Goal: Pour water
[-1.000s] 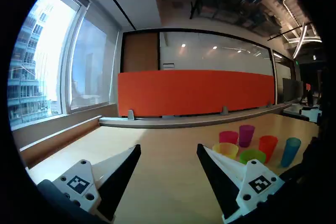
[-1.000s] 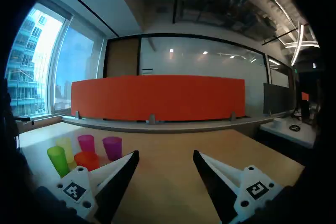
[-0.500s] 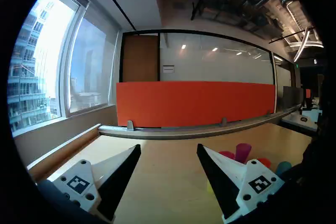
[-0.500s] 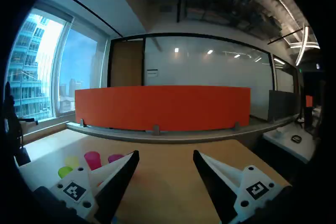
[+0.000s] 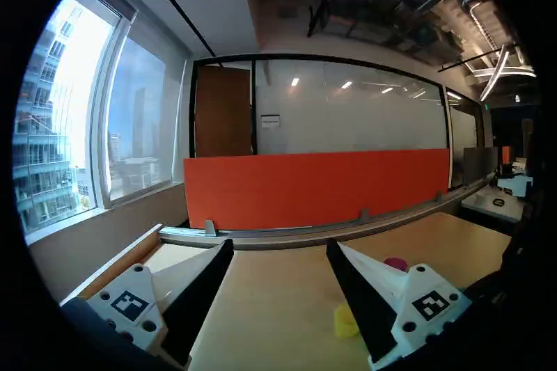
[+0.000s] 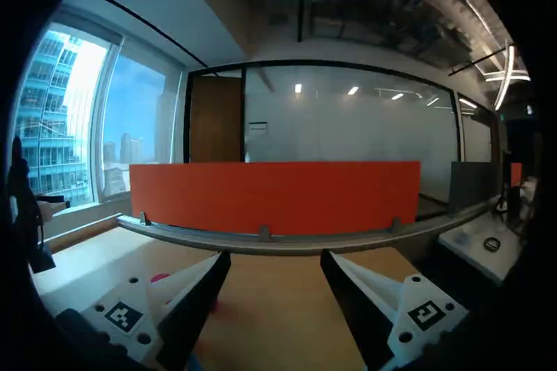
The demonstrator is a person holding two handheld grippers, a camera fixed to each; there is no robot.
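since both views have tipped upward over the last second, the orange divider [image 5: 313,186] sits lower in frame. the bunch of coloured cups has mostly sunk behind the fingers. in the left gripper view i only get a bit of the yellow cup [image 5: 344,321] beside the right-hand finger, and the top of a magenta cup [image 5: 395,264] past it, both on the wooden surface [image 5: 278,308]. in the right gripper view a pink cup [image 6: 160,278] pokes up by the left finger.

the left hand-held gripper [image 5: 278,280] and right hand-held gripper [image 6: 275,287] are both spread wide with nothing between them, so i'd say pouring hasn't started.

the magenta cup looks upright, mouth up, long axis vertical. the yellow one's too hidden to call.
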